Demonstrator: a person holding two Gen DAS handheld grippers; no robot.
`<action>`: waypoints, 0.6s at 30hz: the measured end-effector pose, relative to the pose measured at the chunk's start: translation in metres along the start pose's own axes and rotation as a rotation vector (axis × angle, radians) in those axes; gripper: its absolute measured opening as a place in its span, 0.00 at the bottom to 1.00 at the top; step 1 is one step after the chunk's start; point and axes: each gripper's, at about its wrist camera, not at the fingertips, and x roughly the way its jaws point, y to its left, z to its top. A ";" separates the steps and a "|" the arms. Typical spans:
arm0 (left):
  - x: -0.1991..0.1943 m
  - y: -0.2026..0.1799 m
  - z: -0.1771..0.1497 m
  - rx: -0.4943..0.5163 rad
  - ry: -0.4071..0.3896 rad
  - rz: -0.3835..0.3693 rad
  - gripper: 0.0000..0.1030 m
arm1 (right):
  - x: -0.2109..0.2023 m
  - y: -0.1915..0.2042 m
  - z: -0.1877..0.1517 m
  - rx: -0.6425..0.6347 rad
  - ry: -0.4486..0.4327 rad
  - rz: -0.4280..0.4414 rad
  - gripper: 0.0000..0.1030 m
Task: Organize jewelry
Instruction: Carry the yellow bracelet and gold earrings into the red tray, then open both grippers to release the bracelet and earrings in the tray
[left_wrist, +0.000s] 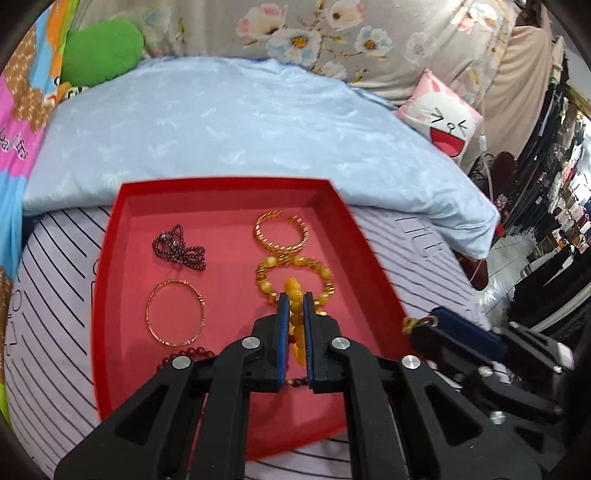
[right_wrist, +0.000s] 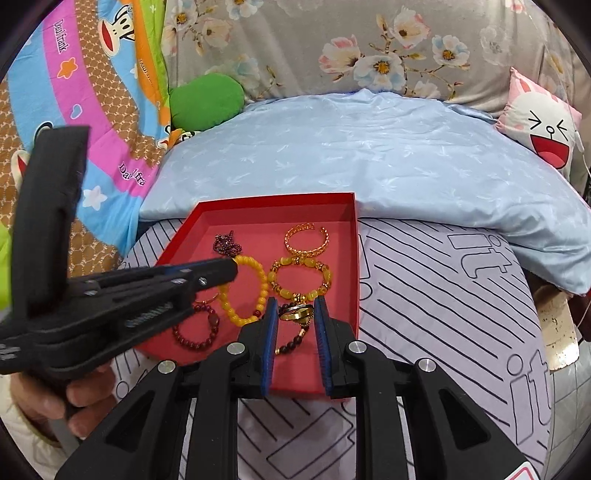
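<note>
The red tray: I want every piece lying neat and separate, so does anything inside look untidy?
Yes. In the red tray, the dark beaded chain lies bunched in a heap instead of an open loop, and the gold cuff touches the amber bead bracelet.

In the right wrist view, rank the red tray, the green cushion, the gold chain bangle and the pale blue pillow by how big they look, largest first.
1. pale blue pillow
2. red tray
3. green cushion
4. gold chain bangle

The cushion lies farther from the camera and is partly hidden, so its place against the tray goes by looks alone.
</note>
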 end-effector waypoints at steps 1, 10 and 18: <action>0.006 0.004 -0.001 -0.005 0.009 0.009 0.07 | 0.005 0.000 0.001 0.000 0.004 0.001 0.18; 0.032 0.032 -0.007 0.004 0.060 0.122 0.07 | 0.041 0.008 0.014 -0.021 0.031 0.018 0.18; 0.024 0.049 -0.008 -0.044 0.024 0.156 0.08 | 0.077 0.025 0.045 -0.041 0.064 0.058 0.18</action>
